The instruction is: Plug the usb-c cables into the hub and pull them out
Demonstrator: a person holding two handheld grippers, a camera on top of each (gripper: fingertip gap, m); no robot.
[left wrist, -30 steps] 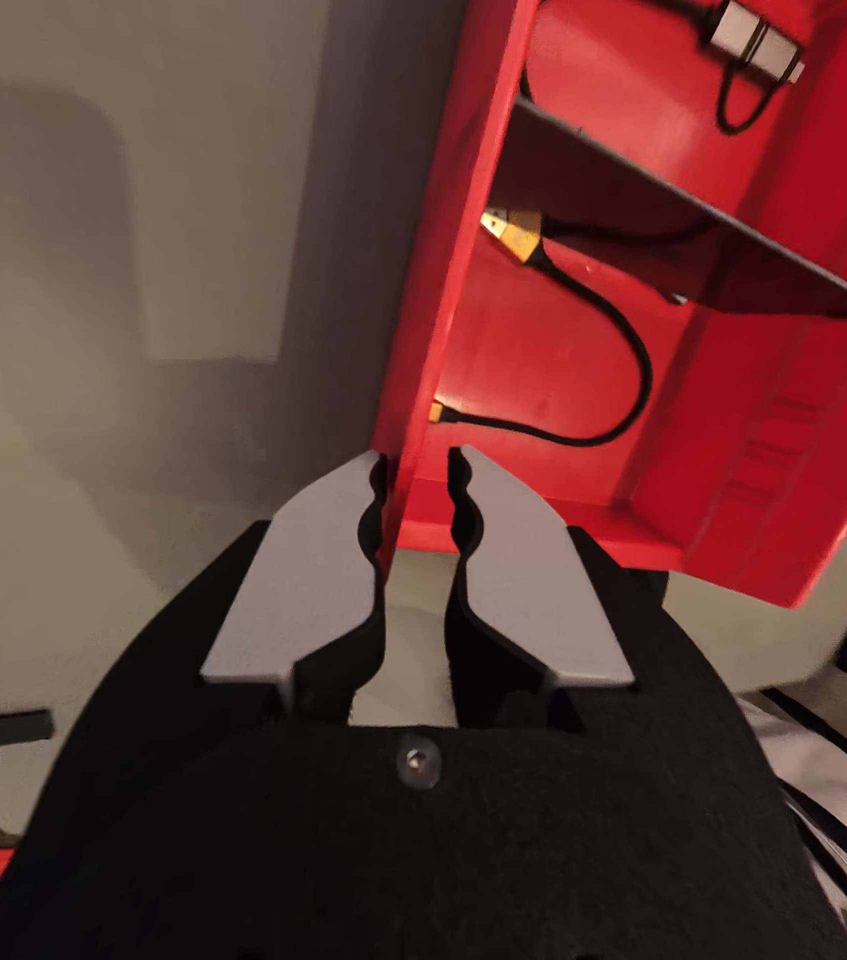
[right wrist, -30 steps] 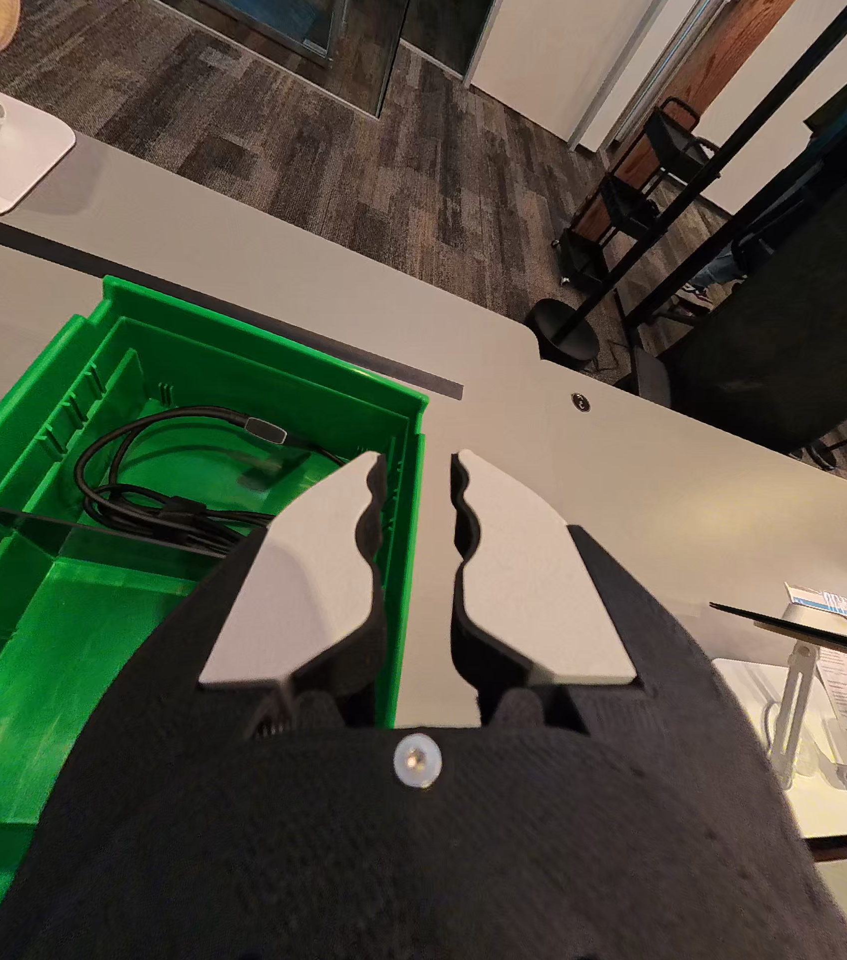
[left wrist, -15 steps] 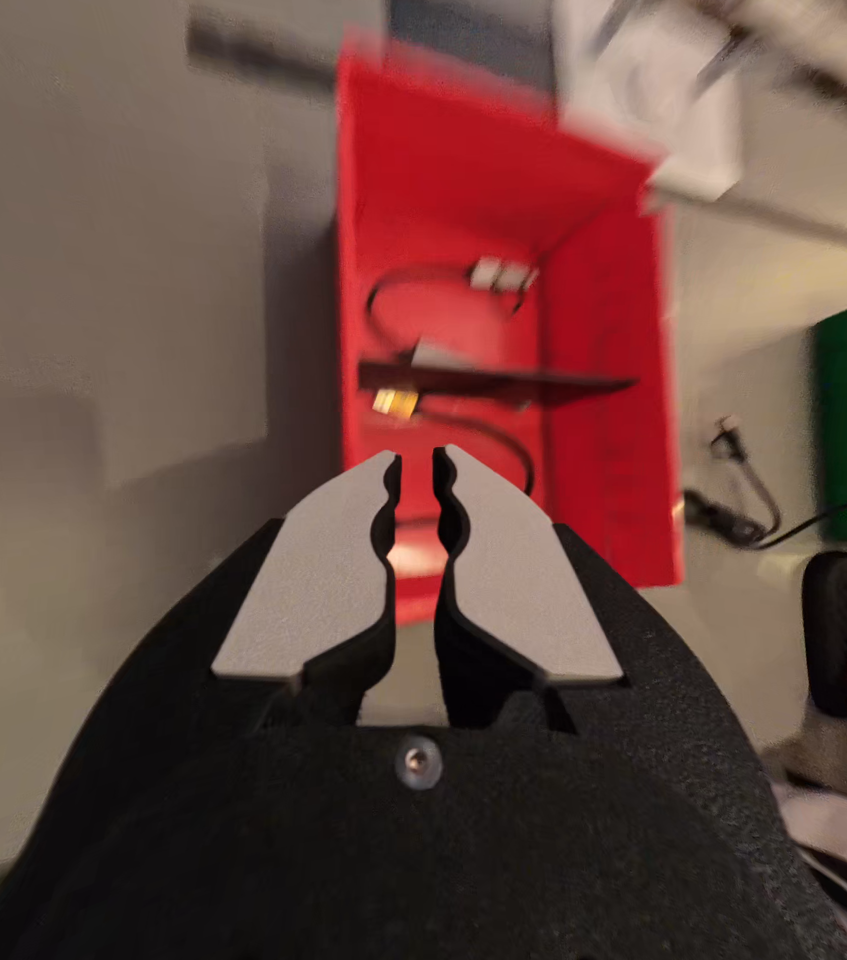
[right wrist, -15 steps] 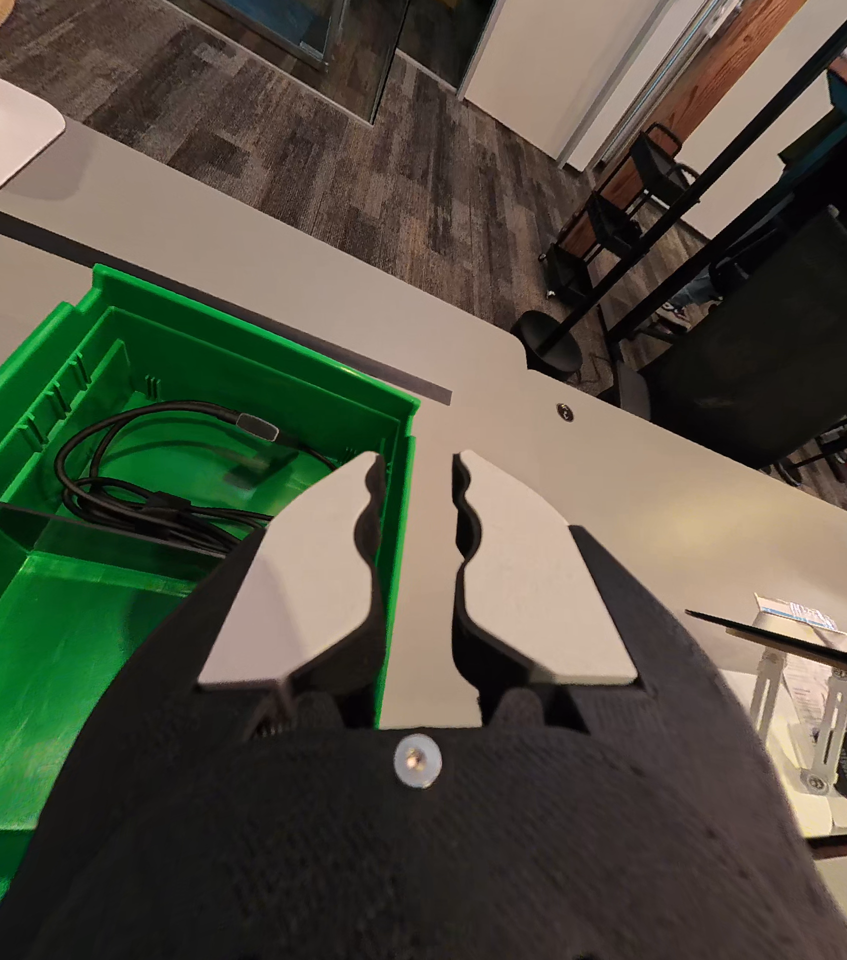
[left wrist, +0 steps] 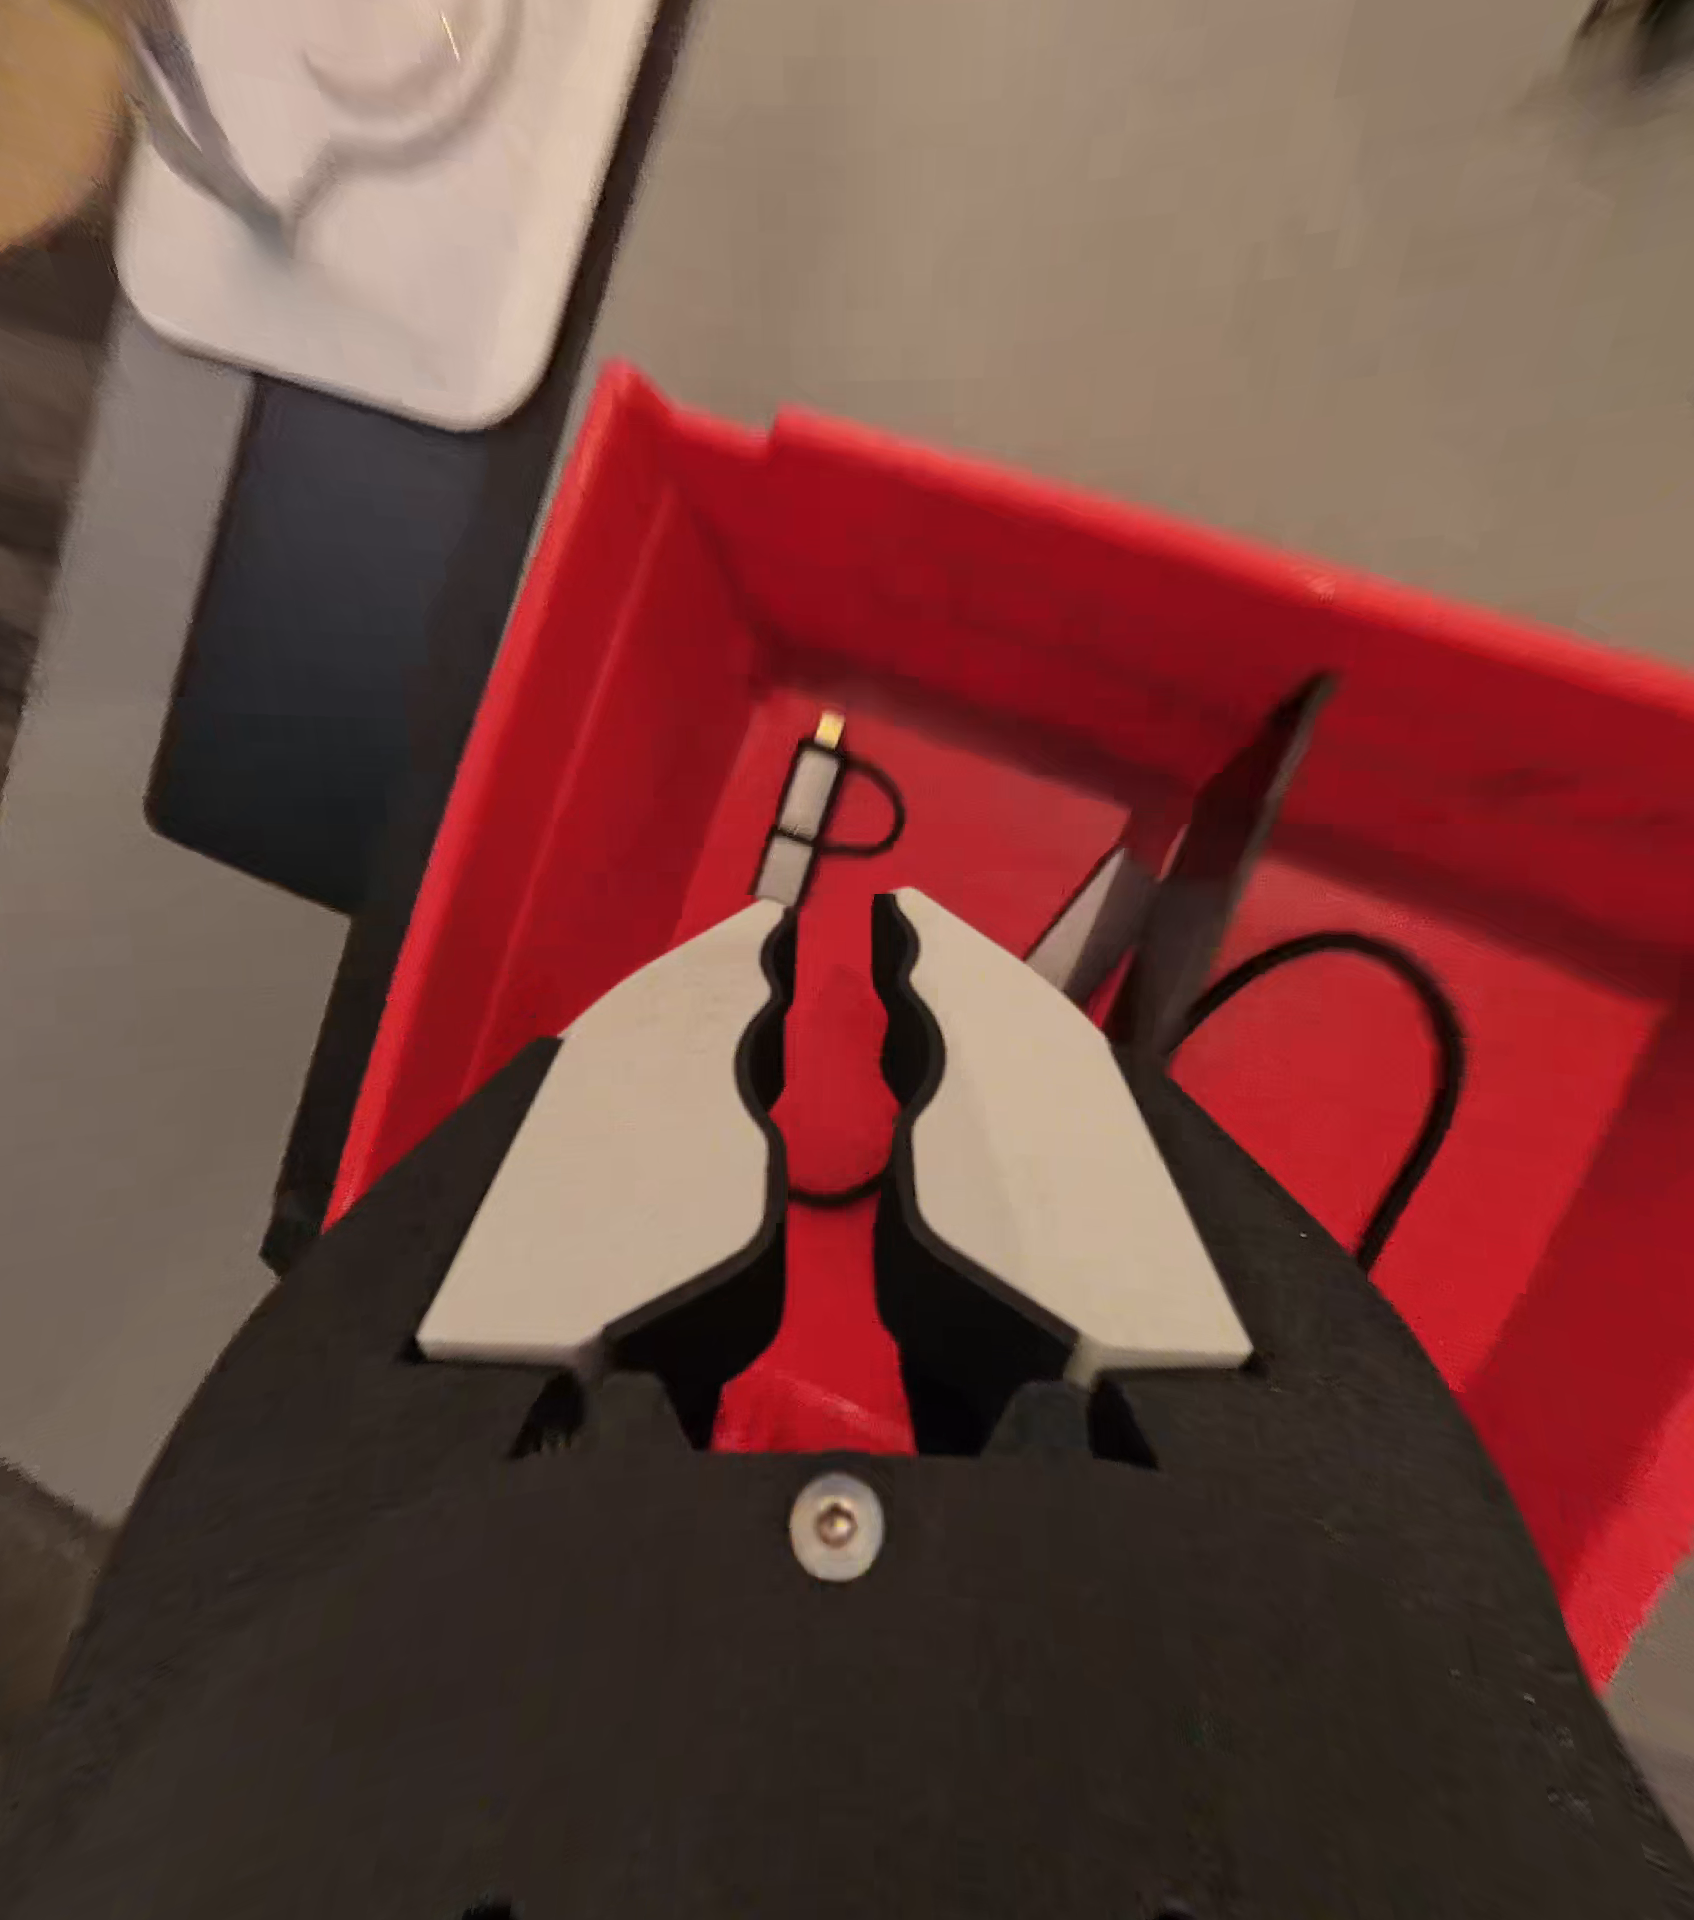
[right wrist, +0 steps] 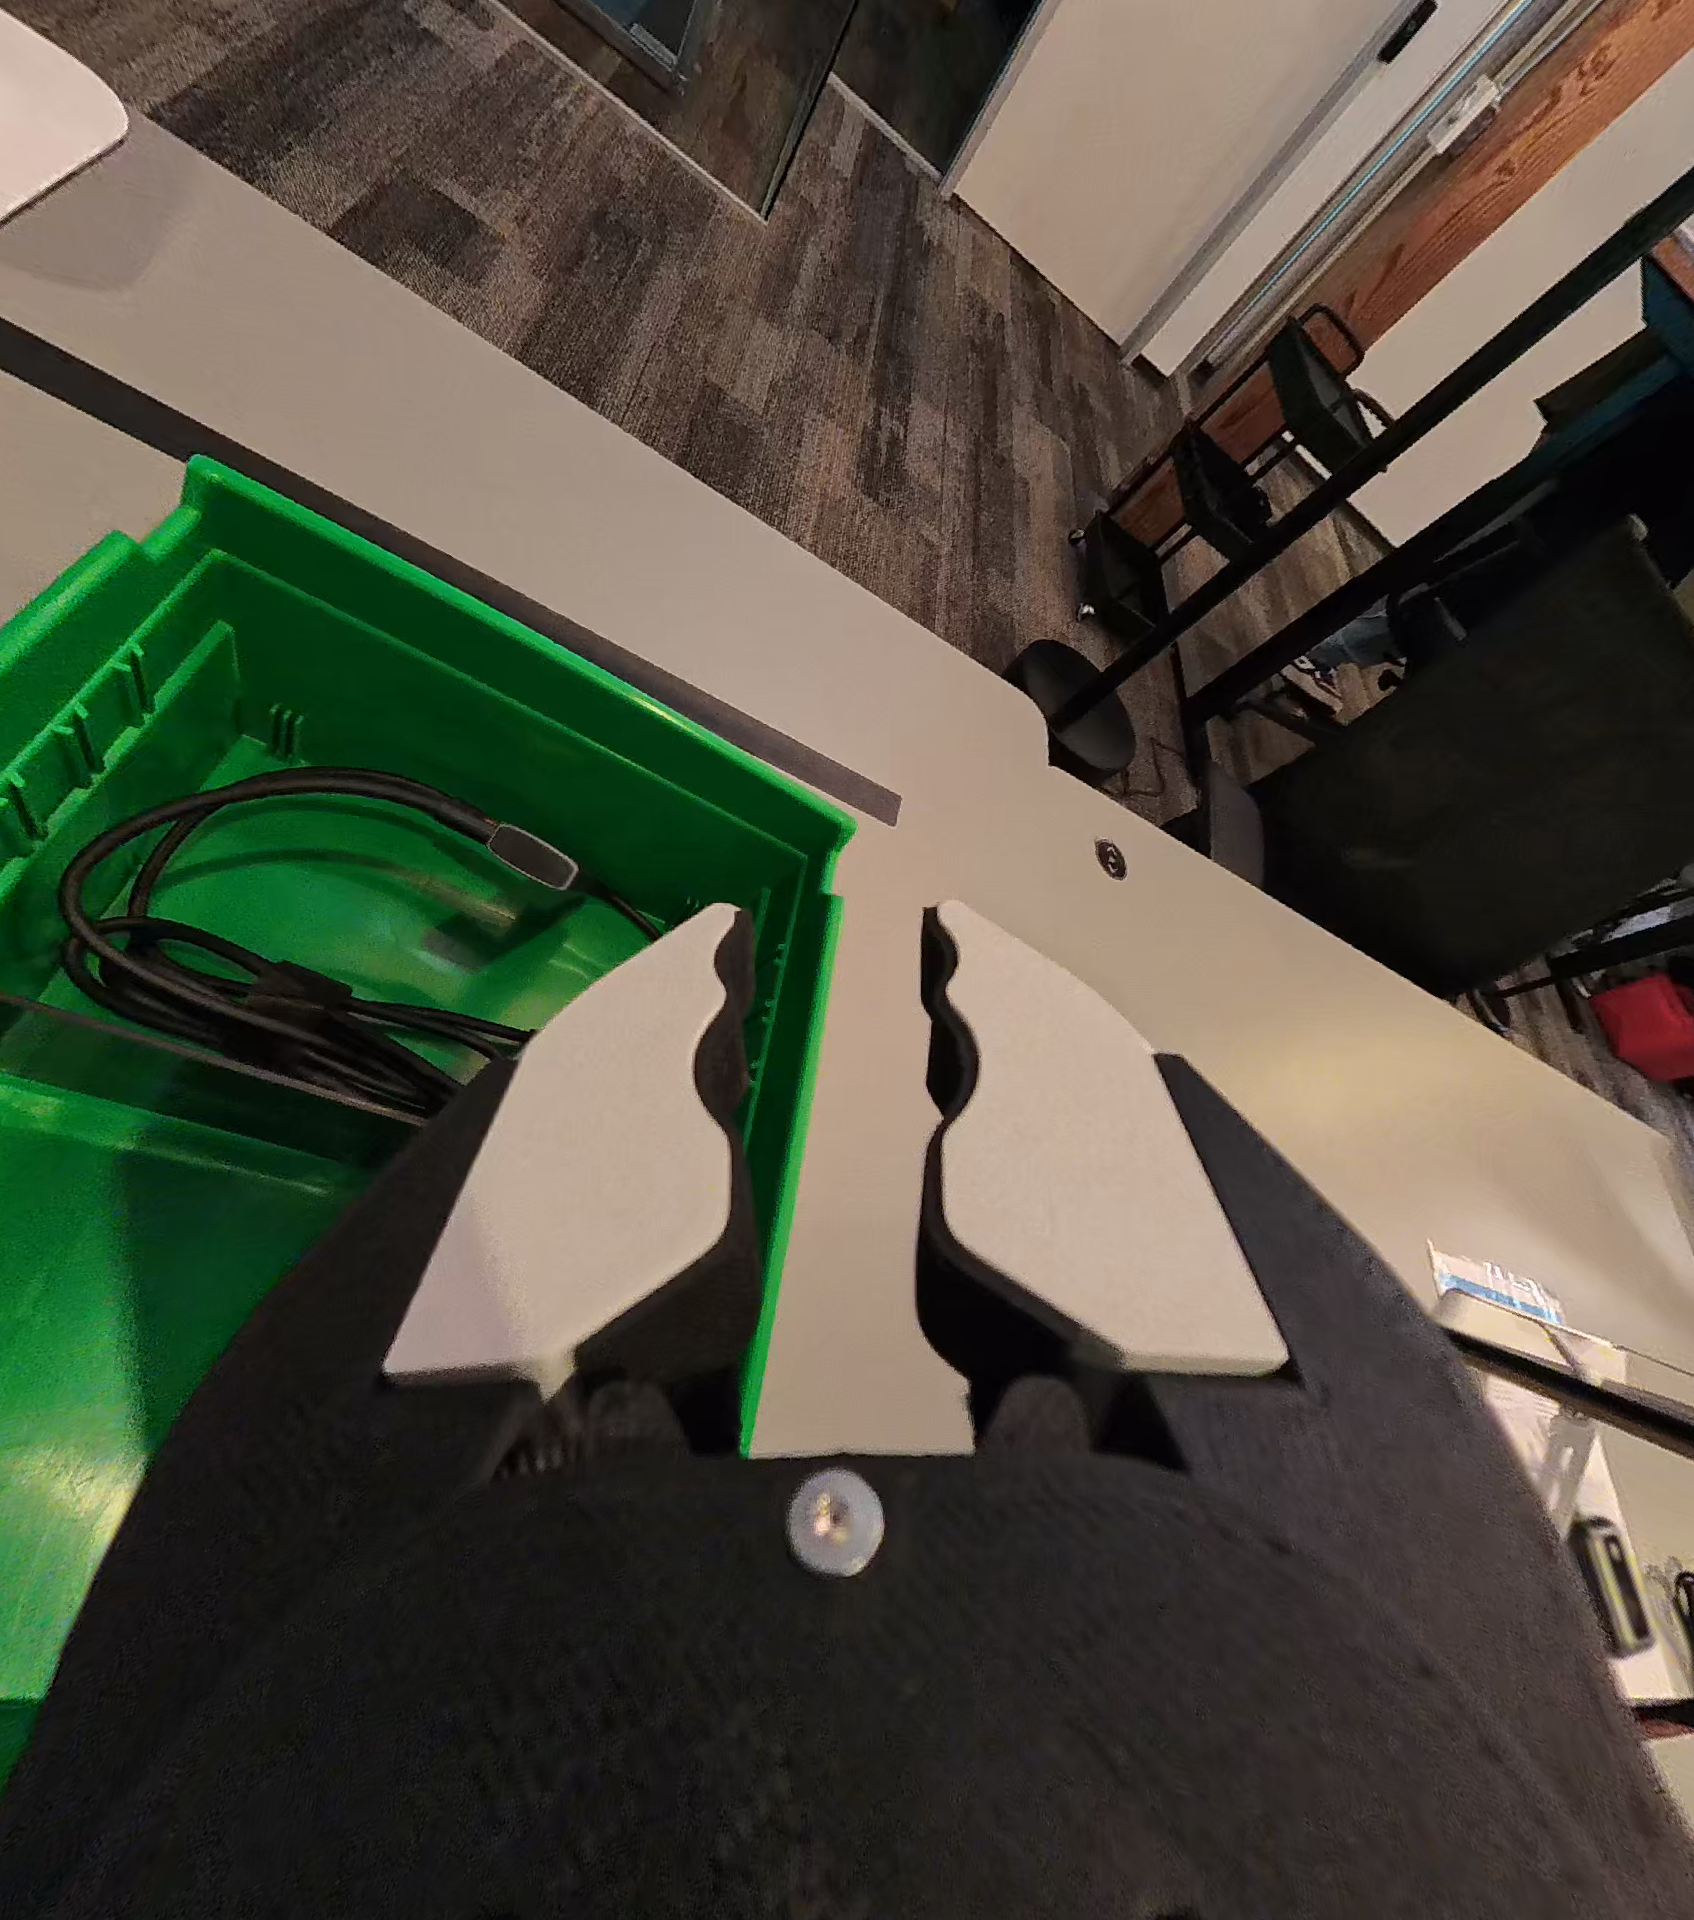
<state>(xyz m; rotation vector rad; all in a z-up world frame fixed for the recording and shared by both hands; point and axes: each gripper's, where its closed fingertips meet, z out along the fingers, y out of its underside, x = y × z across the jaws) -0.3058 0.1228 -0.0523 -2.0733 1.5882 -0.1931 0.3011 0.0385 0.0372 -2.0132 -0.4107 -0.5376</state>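
Note:
In the left wrist view my left gripper [left wrist: 827,909] is open and empty, hovering over a red bin [left wrist: 978,582]. Just beyond its left fingertip lies a small grey connector plug [left wrist: 796,821] with a thin black loop. A black divider [left wrist: 1207,831] splits the bin, and a black cable [left wrist: 1425,1049] curves in the right compartment. In the right wrist view my right gripper [right wrist: 832,920] is open and empty, above the right wall of a green bin [right wrist: 812,1039]. A coiled black cable [right wrist: 230,987] with a grey plug [right wrist: 531,857] lies inside that bin.
A white stand base [left wrist: 355,187] sits beyond the red bin, next to a dark gap in the grey table [left wrist: 1134,260]. In the right wrist view the grey table [right wrist: 1238,1039] ends at carpet, with chairs, black frames and a clear stand [right wrist: 1591,1382] to the right. The left gripper's tips are roughly 60 cm from the right gripper's. It is some 10 cm from my left tips to the small grey connector plug [left wrist: 796,821].
My left gripper swung from the red bin's outer wall to over its inside, turning so the grey plug now lies just ahead. My right gripper drifted slightly; the green bin shifted a little left.

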